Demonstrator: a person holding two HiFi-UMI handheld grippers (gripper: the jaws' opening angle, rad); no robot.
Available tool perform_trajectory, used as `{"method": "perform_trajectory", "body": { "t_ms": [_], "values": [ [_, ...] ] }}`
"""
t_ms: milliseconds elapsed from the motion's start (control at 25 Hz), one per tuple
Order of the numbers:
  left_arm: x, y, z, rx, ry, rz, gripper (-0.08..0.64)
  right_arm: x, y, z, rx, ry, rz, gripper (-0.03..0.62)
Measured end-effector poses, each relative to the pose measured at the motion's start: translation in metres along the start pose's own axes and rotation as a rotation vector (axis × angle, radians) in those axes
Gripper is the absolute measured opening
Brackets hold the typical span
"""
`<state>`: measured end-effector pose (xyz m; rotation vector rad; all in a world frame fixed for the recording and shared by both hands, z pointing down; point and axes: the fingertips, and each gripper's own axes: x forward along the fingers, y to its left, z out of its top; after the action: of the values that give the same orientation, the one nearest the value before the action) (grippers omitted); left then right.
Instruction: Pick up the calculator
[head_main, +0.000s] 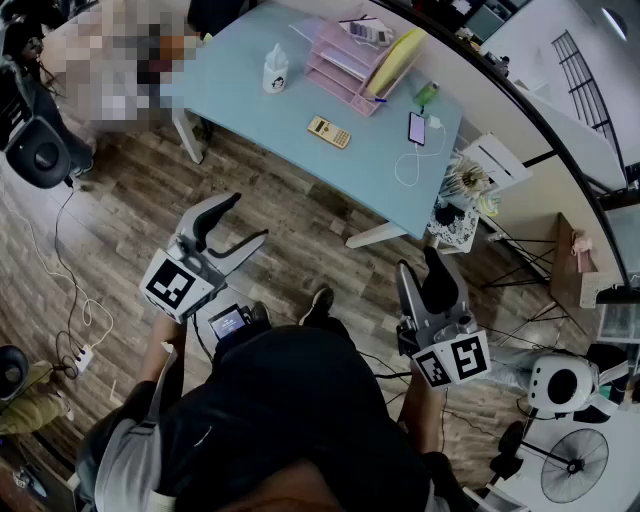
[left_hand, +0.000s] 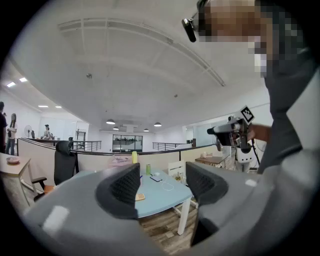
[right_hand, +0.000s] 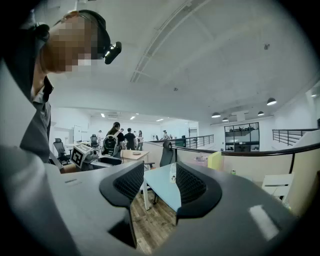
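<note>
Calculator (head_main: 329, 131) pickup has not really started. It lies untouched on the pale blue tabletop (head_main: 385, 165) in the upper middle of the head view. It sits alone on bare surface, below a pink file tray (head_main: 345, 55), with a white bottle (head_main: 275, 70) to its upper left and a phone (head_main: 416, 128) to its right, all clear of it.

Both grippers hang well short of the tabletop, over the wooden floor (head_main: 300, 220) in the lower half of the frame. The left gripper (head_main: 238, 222) has its fingers spread wide and empty. In its own view the calculator (left_hand: 140, 197) shows as a small yellow patch far off, just right of the left finger. The right gripper (head_main: 425, 275) has its fingers drawn closer, but a gap shows between them and nothing is in it.

The step in hand looks like the approach. The next move calls for closing on the tabletop and bringing one gripper low over the calculator, with the fingers spread wider than its short sides.

It is a small, flat, pale yellow slab with a darker strip at one end, lying face up and askew to the tabletop edge. Being so thin, it will likely need the fingers almost down on the surface.
</note>
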<state>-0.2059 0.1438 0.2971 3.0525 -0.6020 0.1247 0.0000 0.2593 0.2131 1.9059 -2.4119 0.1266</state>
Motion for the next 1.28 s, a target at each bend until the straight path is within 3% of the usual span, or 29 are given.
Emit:
{"method": "perform_trajectory", "body": {
  "t_ms": [280, 840, 1280],
  "values": [
    [0.026, -0.011, 0.001, 0.006, 0.025, 0.048, 0.337, 0.005, -0.035, -0.008, 0.026, -0.011, 0.054, 0.201],
    [0.104, -0.048, 0.021, 0.029, 0.101, 0.188, 0.336, 0.028, -0.131, -0.018, 0.13, -0.083, 0.28, 0.201],
    [0.154, -0.078, 0.021, 0.037, 0.151, 0.222, 0.336, 0.027, -0.189, -0.039, 0.182, -0.074, 0.333, 0.201]
  ]
}}
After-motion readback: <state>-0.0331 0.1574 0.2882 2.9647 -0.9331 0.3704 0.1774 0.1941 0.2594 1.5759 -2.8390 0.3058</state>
